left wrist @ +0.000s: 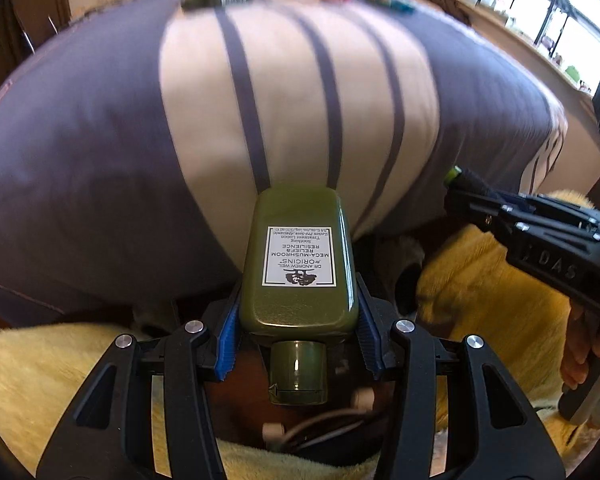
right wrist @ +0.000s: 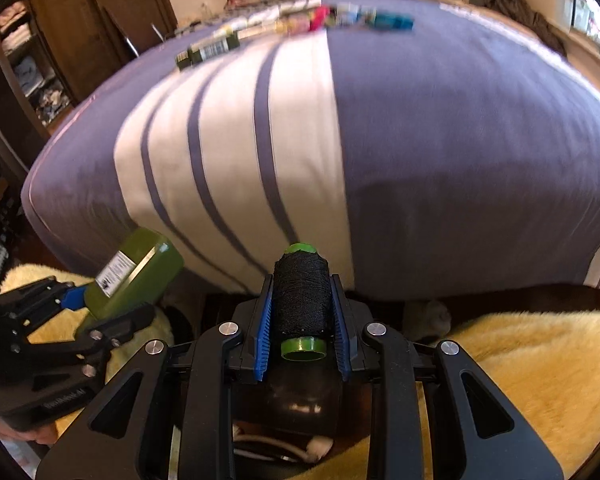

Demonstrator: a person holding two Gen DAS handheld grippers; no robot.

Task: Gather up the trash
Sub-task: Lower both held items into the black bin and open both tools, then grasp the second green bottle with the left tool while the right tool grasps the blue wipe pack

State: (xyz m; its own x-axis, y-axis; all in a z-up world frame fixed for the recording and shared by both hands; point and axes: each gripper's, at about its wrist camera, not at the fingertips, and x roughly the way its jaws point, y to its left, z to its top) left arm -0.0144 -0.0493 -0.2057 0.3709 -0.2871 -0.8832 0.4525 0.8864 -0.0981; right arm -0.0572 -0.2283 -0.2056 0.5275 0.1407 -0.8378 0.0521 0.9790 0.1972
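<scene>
bottle: green lotion bottle (left wrist: 298,264) in left gripper (left wrist: 298,328), pads closed on its sides nr cap; over yellow rug (left wrist: 40,372)
spool: black thread spool (right wrist: 302,300) pinched in right gripper (right wrist: 302,312)
risk: smooth bottle cd slip; round spool cd roll out
bed: striped bed (right wrist: 340,140) ahead; more items (right wrist: 284,24) at far edge

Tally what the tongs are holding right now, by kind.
Green lotion bottle: 1, in the left tongs
Spool of black thread: 1, in the right tongs
Total held: 2
The items lying in a row at the far end of the bed are too blurred to count.
</scene>
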